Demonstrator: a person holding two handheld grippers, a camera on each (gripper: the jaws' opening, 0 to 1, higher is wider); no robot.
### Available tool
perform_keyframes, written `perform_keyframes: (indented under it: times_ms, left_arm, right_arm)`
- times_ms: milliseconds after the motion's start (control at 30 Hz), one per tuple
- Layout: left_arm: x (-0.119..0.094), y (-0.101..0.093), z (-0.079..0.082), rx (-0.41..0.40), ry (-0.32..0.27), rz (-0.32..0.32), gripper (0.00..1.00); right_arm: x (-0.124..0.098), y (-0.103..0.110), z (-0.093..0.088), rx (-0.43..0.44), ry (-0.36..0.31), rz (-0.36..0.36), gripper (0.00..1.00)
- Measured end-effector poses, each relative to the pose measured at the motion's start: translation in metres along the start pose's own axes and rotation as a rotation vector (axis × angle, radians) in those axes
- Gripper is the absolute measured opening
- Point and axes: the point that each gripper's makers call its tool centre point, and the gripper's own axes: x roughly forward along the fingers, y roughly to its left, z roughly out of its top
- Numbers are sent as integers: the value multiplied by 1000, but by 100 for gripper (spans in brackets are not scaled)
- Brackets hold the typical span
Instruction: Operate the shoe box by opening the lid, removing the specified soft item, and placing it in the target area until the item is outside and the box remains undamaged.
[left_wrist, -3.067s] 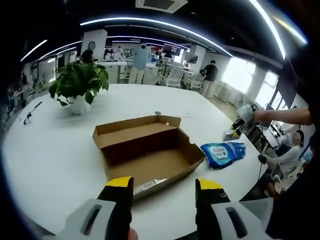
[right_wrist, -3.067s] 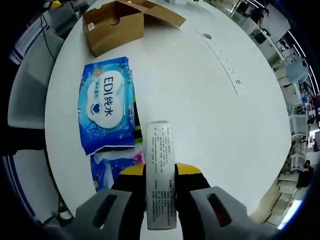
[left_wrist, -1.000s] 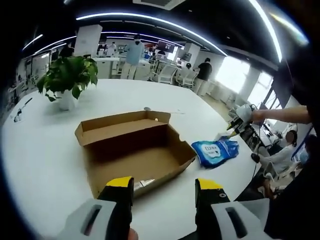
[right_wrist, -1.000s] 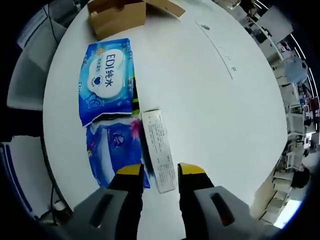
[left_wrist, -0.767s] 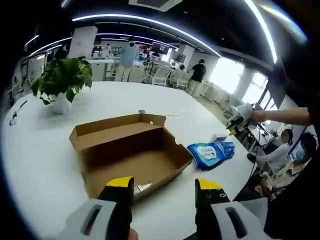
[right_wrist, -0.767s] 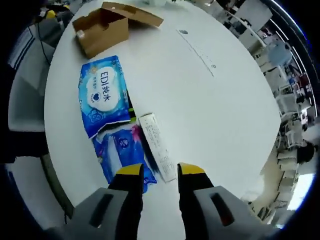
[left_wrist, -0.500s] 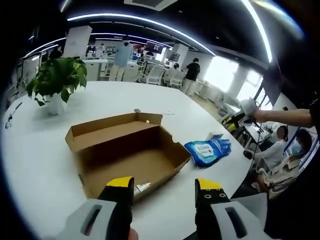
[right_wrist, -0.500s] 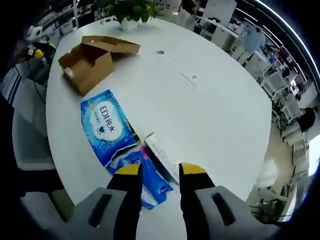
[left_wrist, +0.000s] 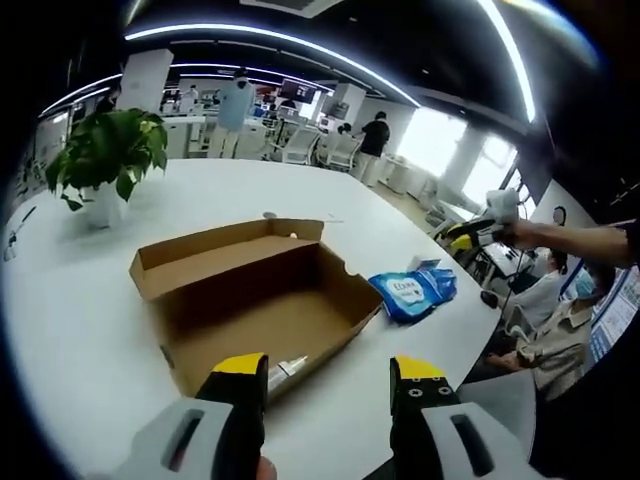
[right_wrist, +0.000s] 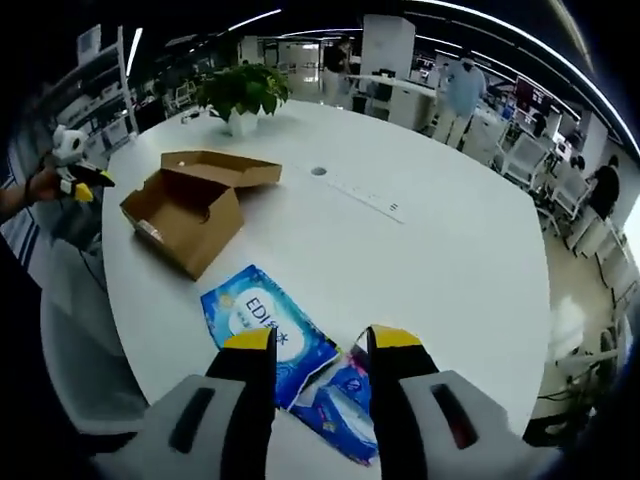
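on the white round bench (left_wrist: 80, 330) the brown shoe box (left_wrist: 255, 300) stands with its lid folded back flat behind it, and the inside is bare cardboard. at its near front wall a small silvery label or strip shows, but it is too small to read. the left tongs (left_wrist: 327, 375) hang just before this front wall, with the yellow-tipped jaws apart and nothing between them.

to the right of the box, apart from it, lies the blue wipes pack (left_wrist: 412, 292), outside the box, near the bench edge. in the right gripper view the same blue wipes pack (right_wrist: 262, 327) lies flat with white letters on it, and a second, darker blue pack (right_wrist: 338, 400) lies touching its near end. the right tongs (right_wrist: 314, 345) hover above these two packs, released, the jaws spread and holding nothing.

farther back a potted plant (left_wrist: 105, 160) stands on the bench, well apart from the box. the right tongs also show at the right side of the left gripper view, in a person's raised hand (left_wrist: 503, 208).
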Motion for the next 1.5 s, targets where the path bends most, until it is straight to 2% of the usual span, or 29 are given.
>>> perform_keyframes:
  times_ms: [167, 300, 600, 867, 1000, 1167, 1367, 1500]
  left_arm:
    - [0, 5, -1, 12, 14, -14, 49]
    - [-1, 7, -2, 14, 15, -25, 49]
    - [-2, 14, -1, 33, 28, -37, 49]
    - [5, 32, 6, 64, 48, -25, 49]
    - [11, 35, 12, 85, 56, -30, 49]
    - [18, 37, 16, 118, 76, -34, 49]
    - [28, 45, 16, 221, 138, -25, 49]
    - [36, 51, 19, 249, 167, -29, 49]
  right_arm:
    - [13, 47, 26, 3, -66, 68, 34]
    - [26, 84, 39, -44, -74, 120, 36]
    - [42, 152, 80, -53, -170, 202, 35]
    - [45, 196, 87, -73, -204, 254, 35]
    - [47, 205, 80, -99, -184, 275, 34]
    - [44, 203, 77, -97, -180, 271, 34]
    - [37, 200, 76, -87, -190, 257, 34]
    - [32, 202, 76, -67, -204, 257, 34]
